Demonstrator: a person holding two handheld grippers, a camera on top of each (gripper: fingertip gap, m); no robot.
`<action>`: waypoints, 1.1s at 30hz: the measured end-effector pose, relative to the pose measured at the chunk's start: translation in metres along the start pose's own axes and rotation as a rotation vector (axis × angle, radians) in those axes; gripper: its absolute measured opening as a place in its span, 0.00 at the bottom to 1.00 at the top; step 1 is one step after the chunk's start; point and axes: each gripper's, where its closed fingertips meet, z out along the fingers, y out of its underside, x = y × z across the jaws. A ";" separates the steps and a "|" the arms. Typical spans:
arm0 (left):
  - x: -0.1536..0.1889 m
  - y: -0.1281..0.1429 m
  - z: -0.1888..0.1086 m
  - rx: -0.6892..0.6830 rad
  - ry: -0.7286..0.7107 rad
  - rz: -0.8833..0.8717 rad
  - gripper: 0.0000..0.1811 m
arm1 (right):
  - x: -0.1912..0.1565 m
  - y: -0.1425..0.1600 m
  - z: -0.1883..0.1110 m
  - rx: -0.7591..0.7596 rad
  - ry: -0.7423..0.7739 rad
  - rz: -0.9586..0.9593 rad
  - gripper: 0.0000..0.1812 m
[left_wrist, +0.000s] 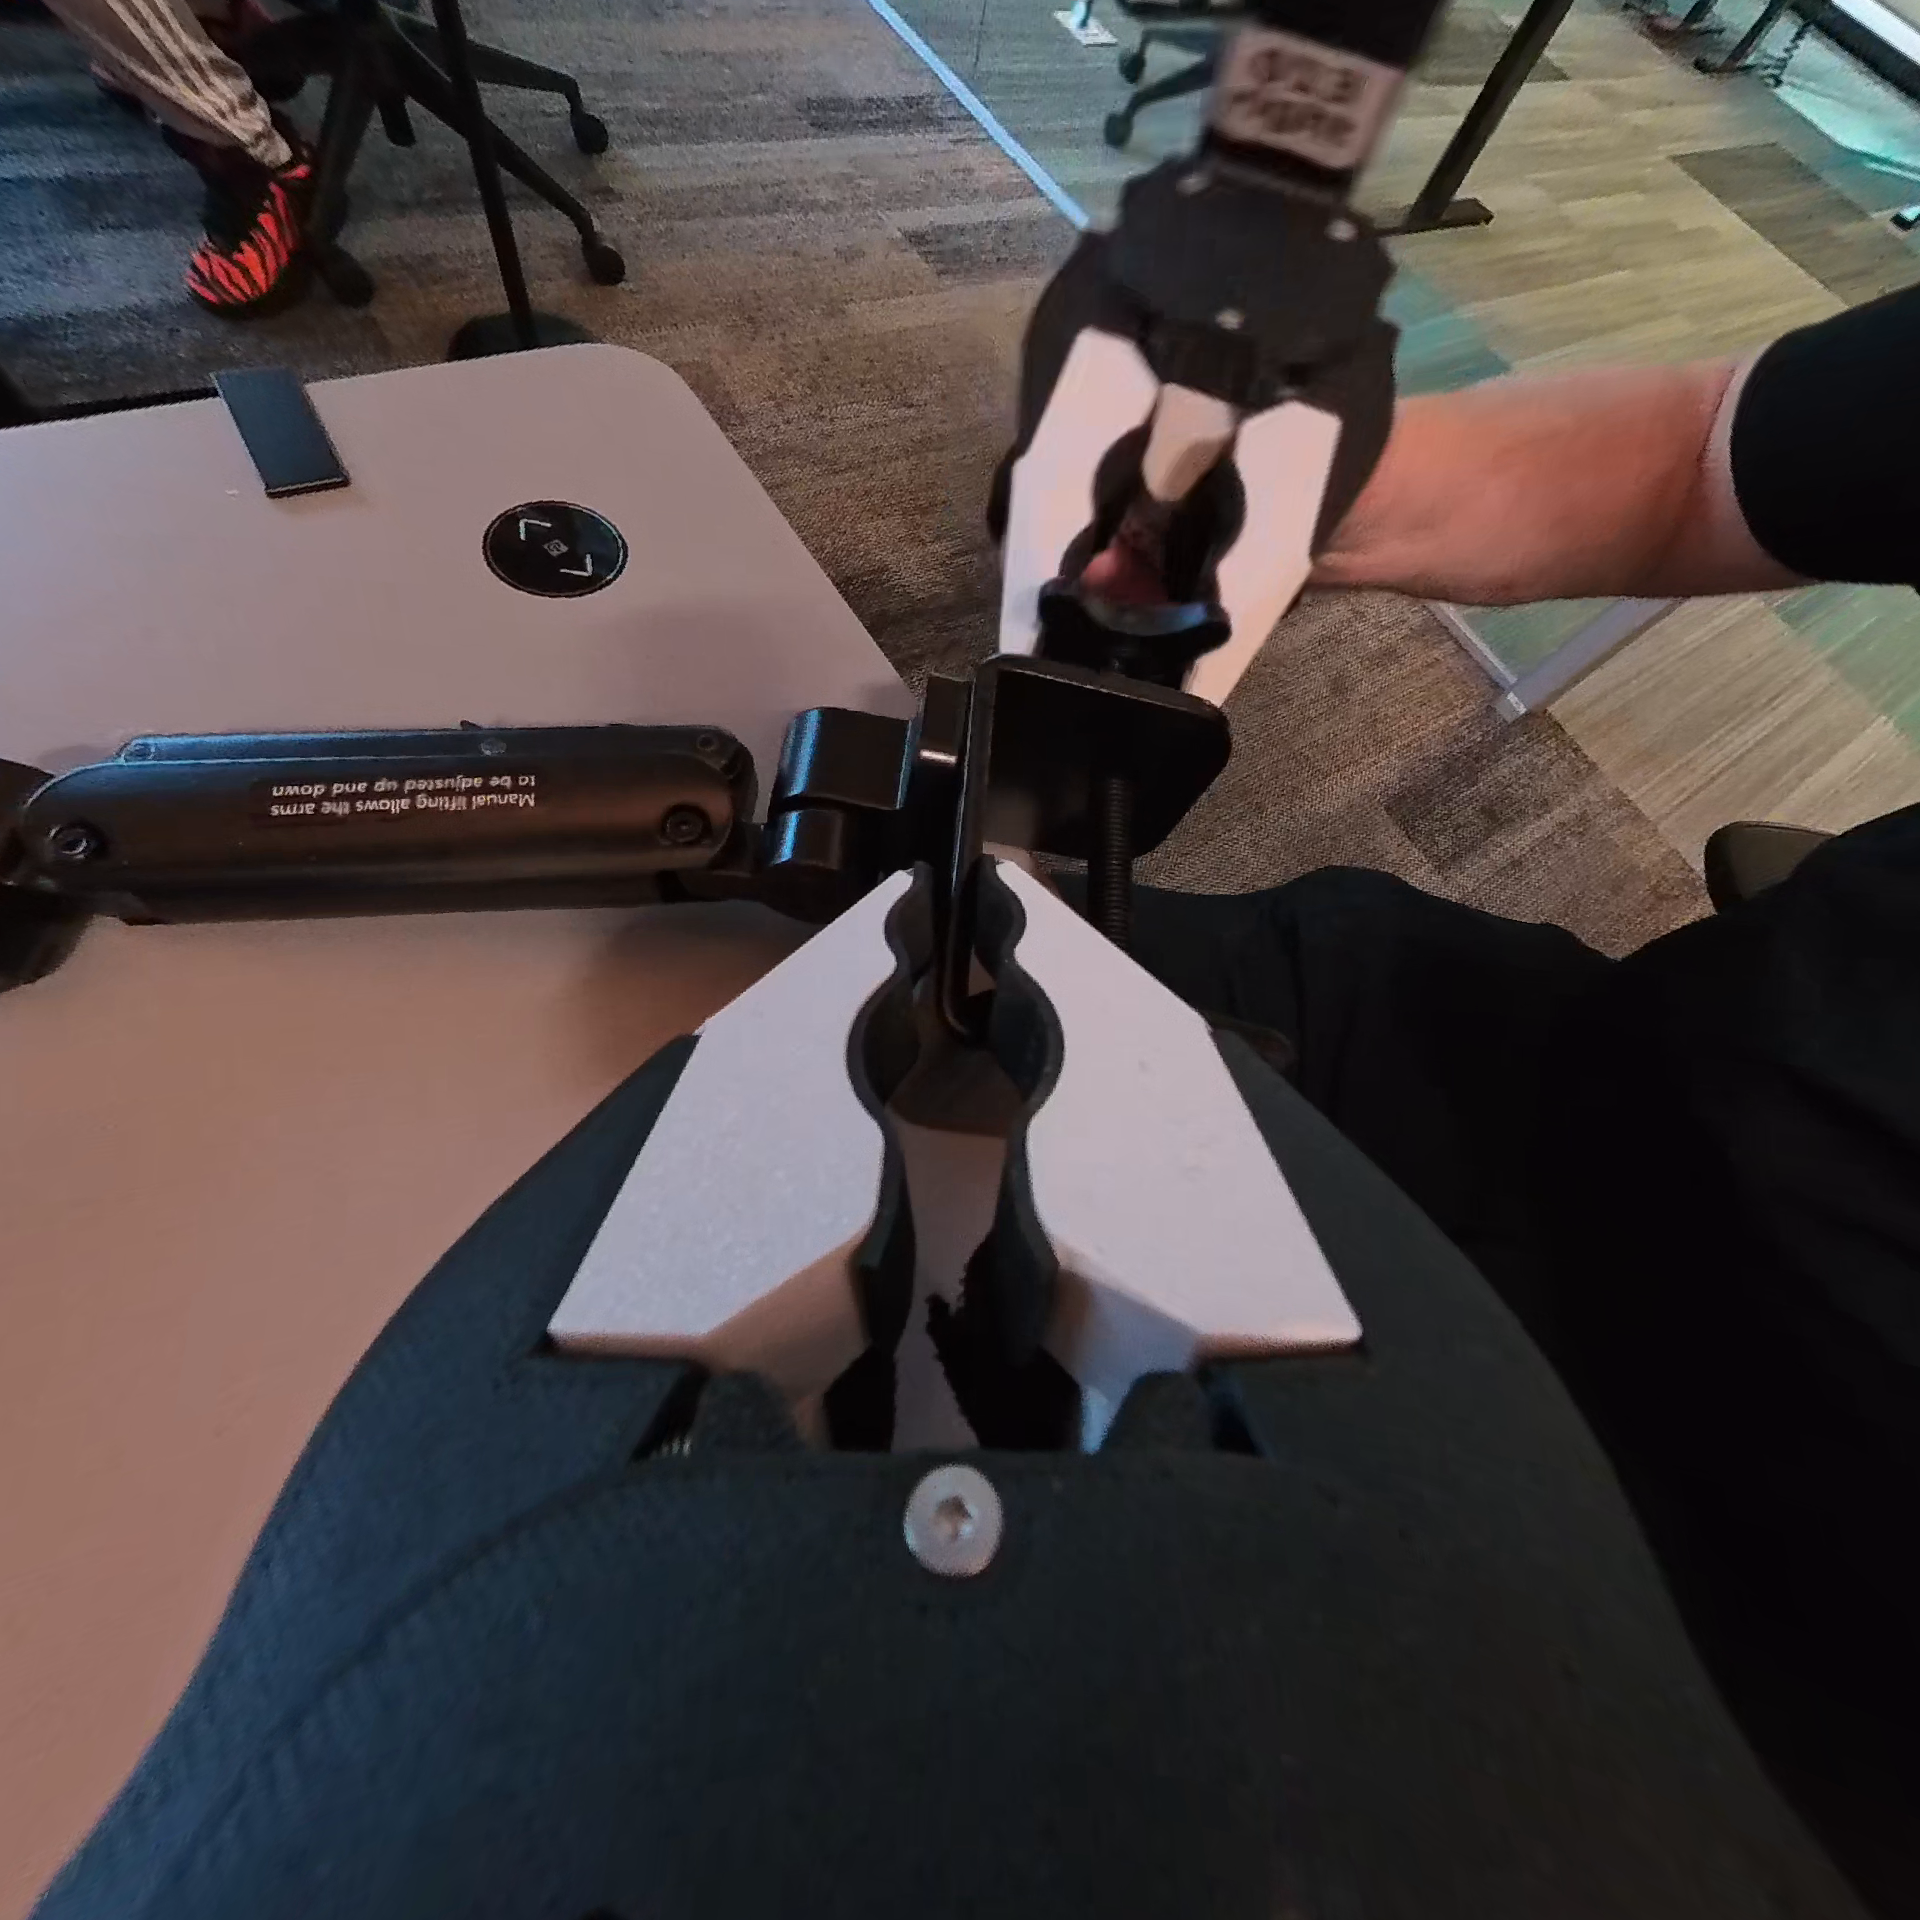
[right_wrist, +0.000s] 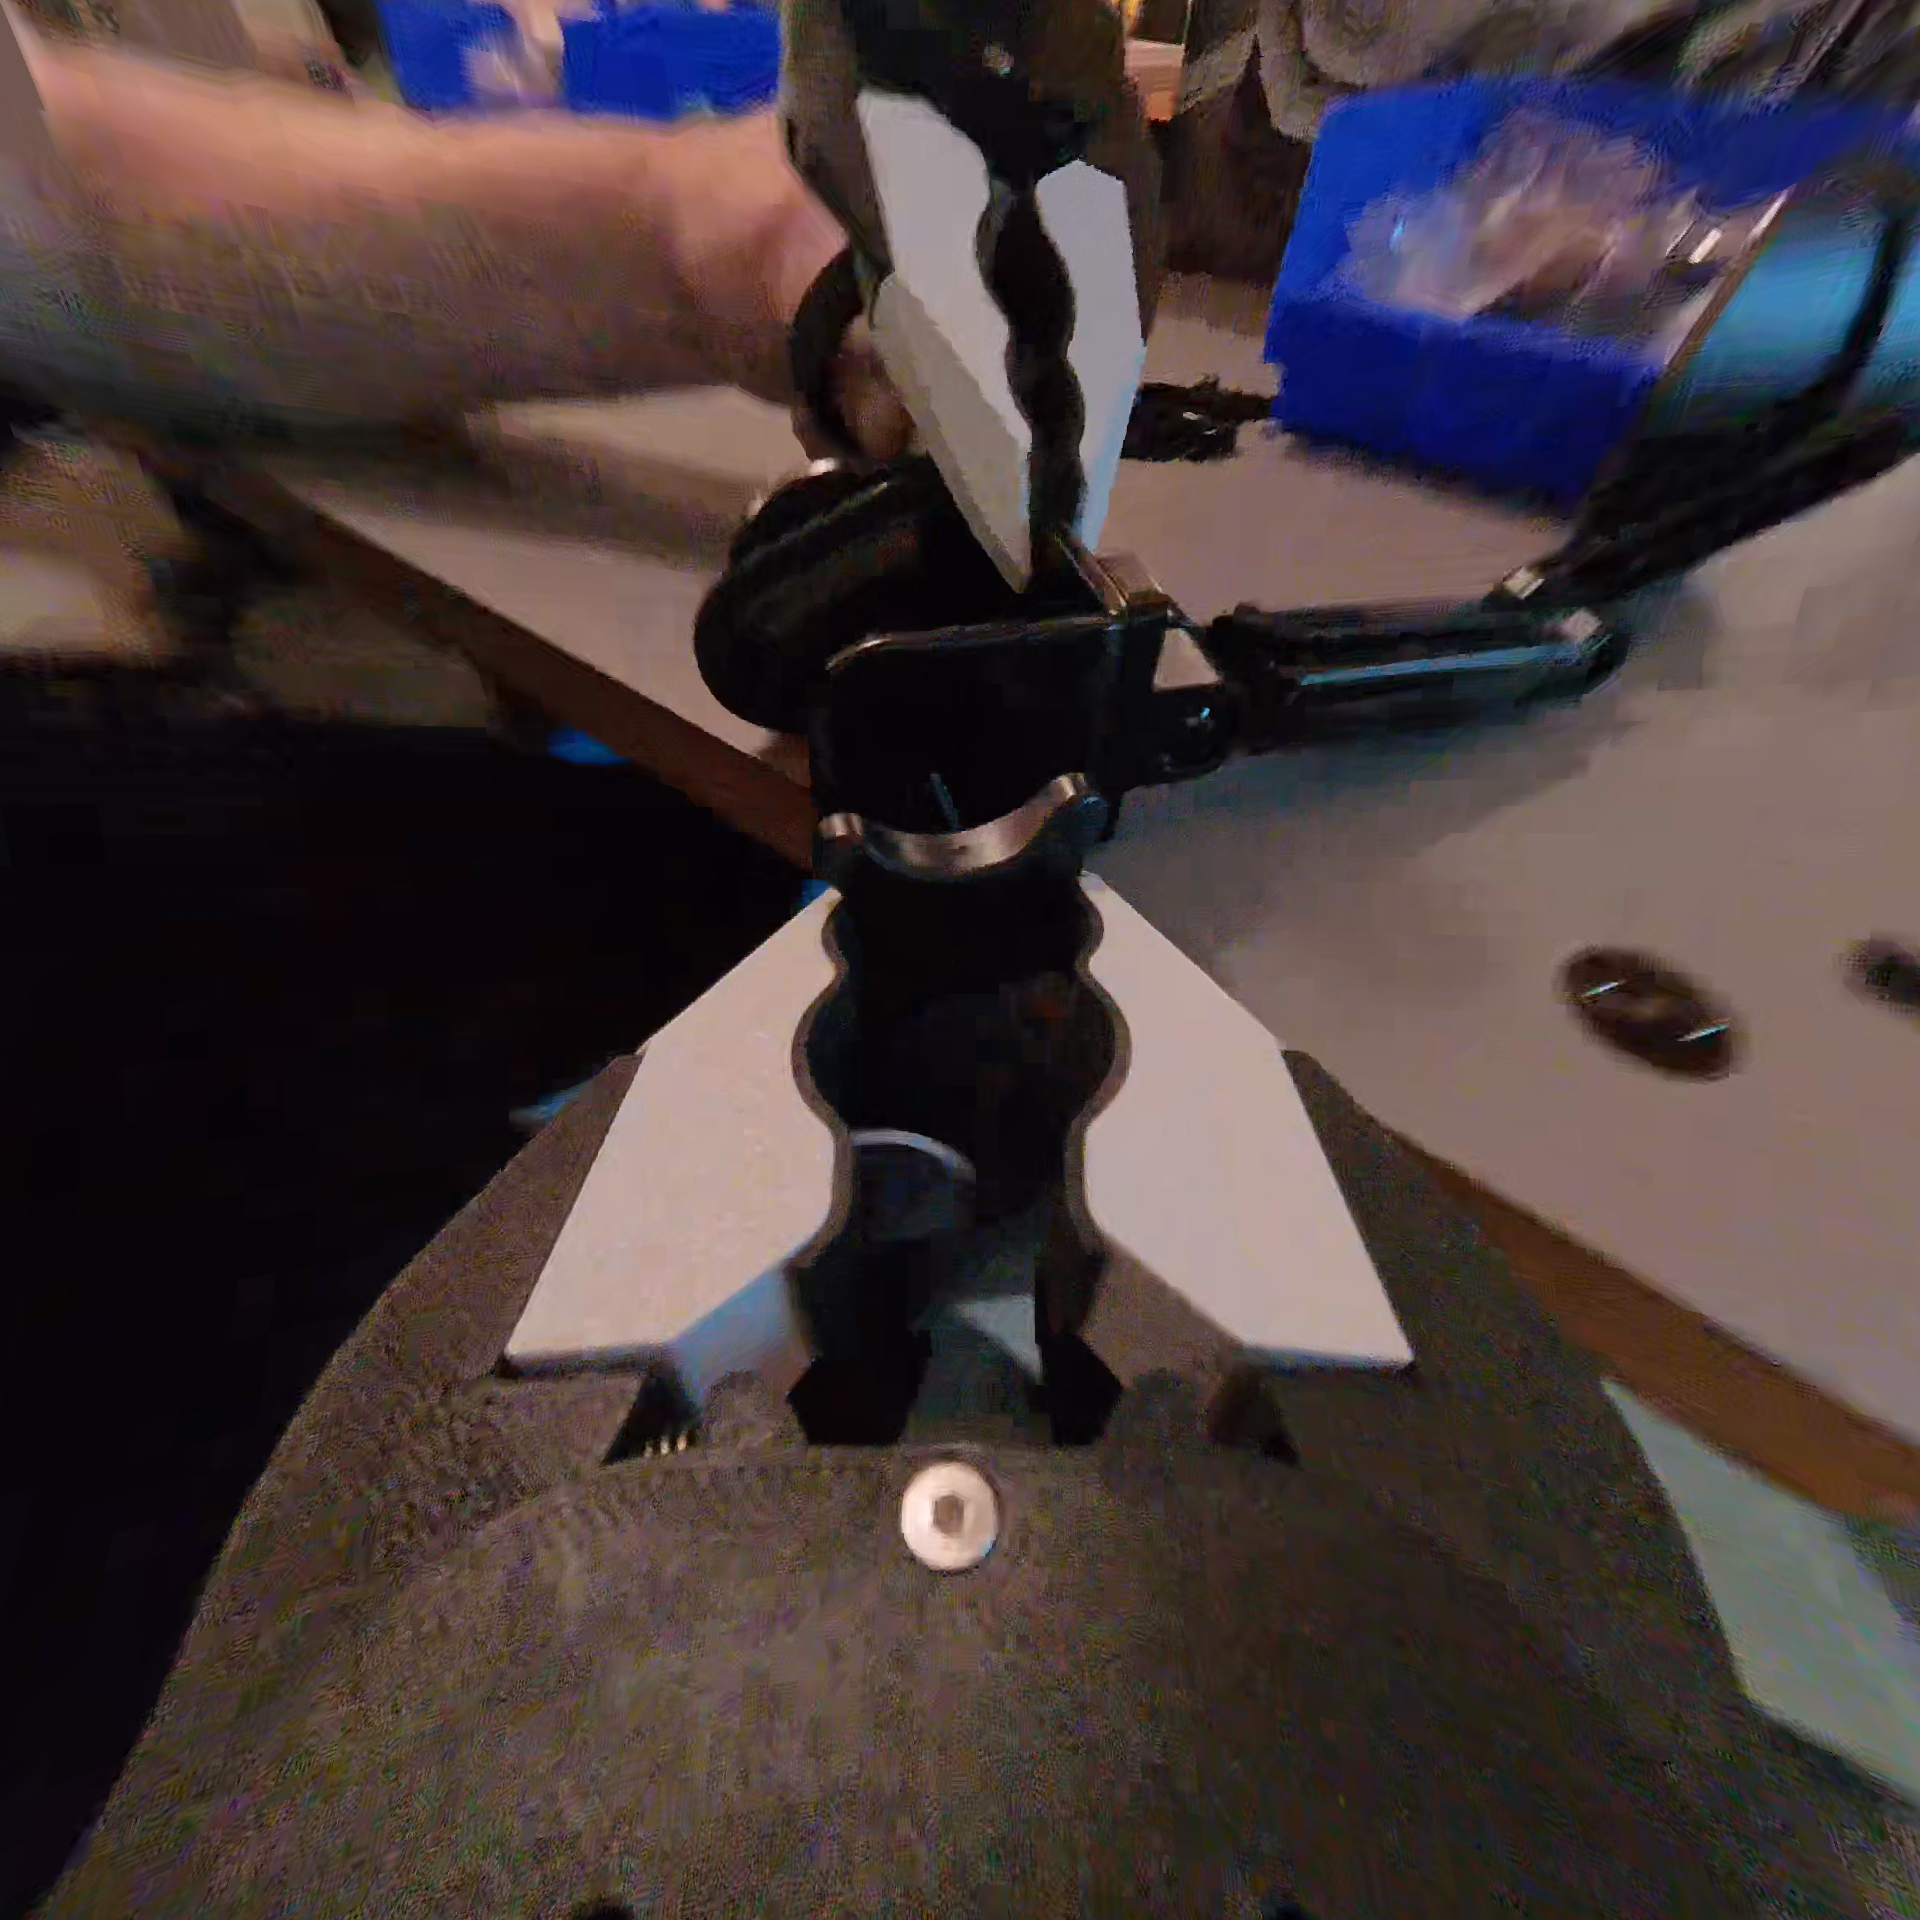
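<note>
Carpeted office floor surrounds a pale desk (left_wrist: 312, 1091) bearing a black monitor arm (left_wrist: 395, 810). At its corner, the left gripper (left_wrist: 961, 935) pinches the clamp bracket (left_wrist: 1039, 748). The right gripper (right_wrist: 961, 914) closes on the clamp's screw knob (right_wrist: 956, 831) below the desk edge.

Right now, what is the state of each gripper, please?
Left gripper: closed on the black clamp bracket.
Right gripper: closed on the clamp's screw knob.

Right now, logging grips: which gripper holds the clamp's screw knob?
The right gripper, around the black knob; the left gripper pinches the clamp plate instead.
</note>
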 end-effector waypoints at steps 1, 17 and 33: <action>0.000 0.000 0.000 0.000 -0.002 0.001 0.04 | 0.004 0.001 -0.001 -0.050 0.128 -0.252 0.19; -0.002 -0.001 0.001 -0.001 -0.006 0.009 0.04 | -0.001 -0.003 -0.011 0.195 -0.359 0.792 0.27; -0.003 -0.001 0.001 -0.004 -0.011 0.018 0.04 | 0.004 -0.008 -0.010 0.018 0.213 -0.341 0.33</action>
